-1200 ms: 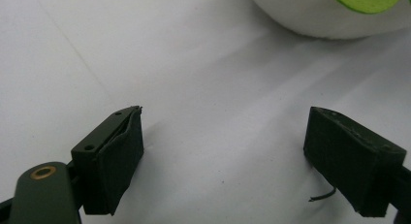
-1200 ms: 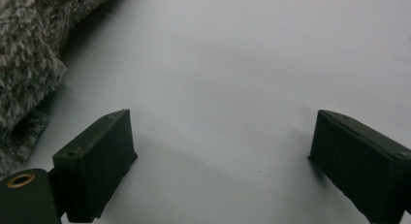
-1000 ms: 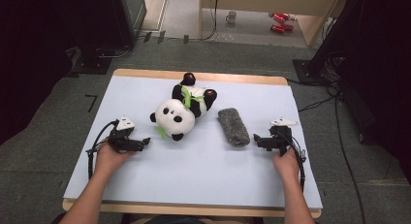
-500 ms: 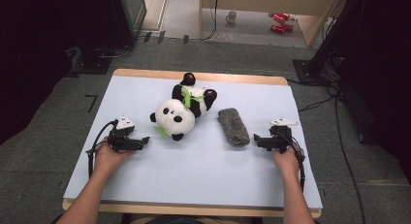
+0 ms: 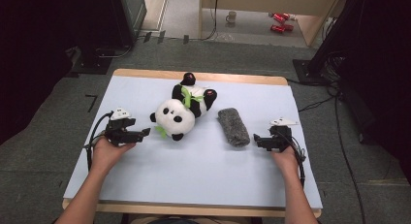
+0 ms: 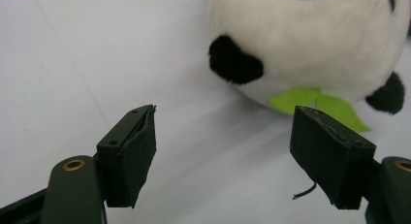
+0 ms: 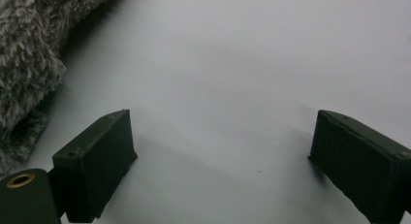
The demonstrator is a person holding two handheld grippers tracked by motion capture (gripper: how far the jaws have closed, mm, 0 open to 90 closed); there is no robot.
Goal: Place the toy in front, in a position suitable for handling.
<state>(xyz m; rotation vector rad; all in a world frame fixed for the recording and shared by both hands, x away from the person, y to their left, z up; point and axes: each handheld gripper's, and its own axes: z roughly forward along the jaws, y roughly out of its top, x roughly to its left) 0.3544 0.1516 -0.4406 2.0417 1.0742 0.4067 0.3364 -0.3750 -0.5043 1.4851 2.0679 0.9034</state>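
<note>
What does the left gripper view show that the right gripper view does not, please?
Left gripper view alone: the panda, close ahead, with a black ear, white head and green leaf, just beyond the open fingers of the left gripper, whose jaws have just closed a little with nothing between them.

Right gripper view alone: the grey furry roll at the left edge, beside the open right gripper.

Both: black fingers apart over the pale blue table, holding nothing.

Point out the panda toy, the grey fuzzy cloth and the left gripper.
panda toy (image 5: 170, 116): high view, on its white head.
grey fuzzy cloth (image 5: 233, 126): high view, on its middle.
left gripper (image 5: 147, 132): high view, between its fingertips.
</note>
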